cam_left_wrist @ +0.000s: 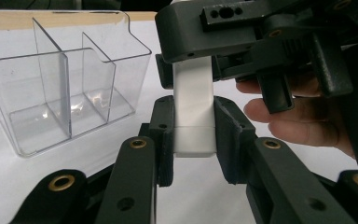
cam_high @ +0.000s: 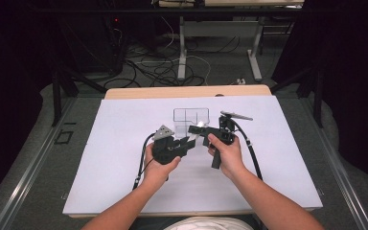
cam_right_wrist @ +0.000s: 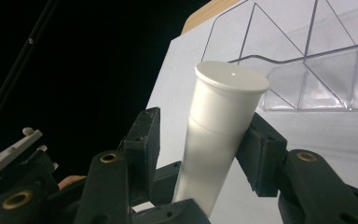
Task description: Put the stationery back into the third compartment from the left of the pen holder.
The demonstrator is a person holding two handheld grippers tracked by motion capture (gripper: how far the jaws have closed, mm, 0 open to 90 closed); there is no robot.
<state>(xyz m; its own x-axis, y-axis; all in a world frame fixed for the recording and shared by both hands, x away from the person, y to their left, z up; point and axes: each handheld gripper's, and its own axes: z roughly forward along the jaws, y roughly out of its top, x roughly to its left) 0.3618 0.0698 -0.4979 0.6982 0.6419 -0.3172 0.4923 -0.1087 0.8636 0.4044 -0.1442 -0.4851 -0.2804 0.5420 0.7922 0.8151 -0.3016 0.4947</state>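
The white capped tube (cam_left_wrist: 194, 109) stands mid-frame, long axis running between both grippers: left gripper (cam_left_wrist: 194, 140) jaws pinch one end, right gripper (cam_right_wrist: 200, 154) jaws flank its body, pads barely touching.

Person with bare forearms, one black hand-held gripper per hand

The left hand-held gripper (cam_high: 188, 142) is matte black with a grey three-cornered plate (cam_high: 162, 132) on top and a black cable (cam_high: 143, 160) trailing back. The right hand-held gripper (cam_high: 195, 129) matches it, with its own grey plate (cam_high: 236, 115) and black cable (cam_high: 252, 151). Jaw links carry brass-coloured pivot bushings (cam_left_wrist: 138, 143). A pale garment (cam_high: 210, 223) shows at the bottom edge of the high view.
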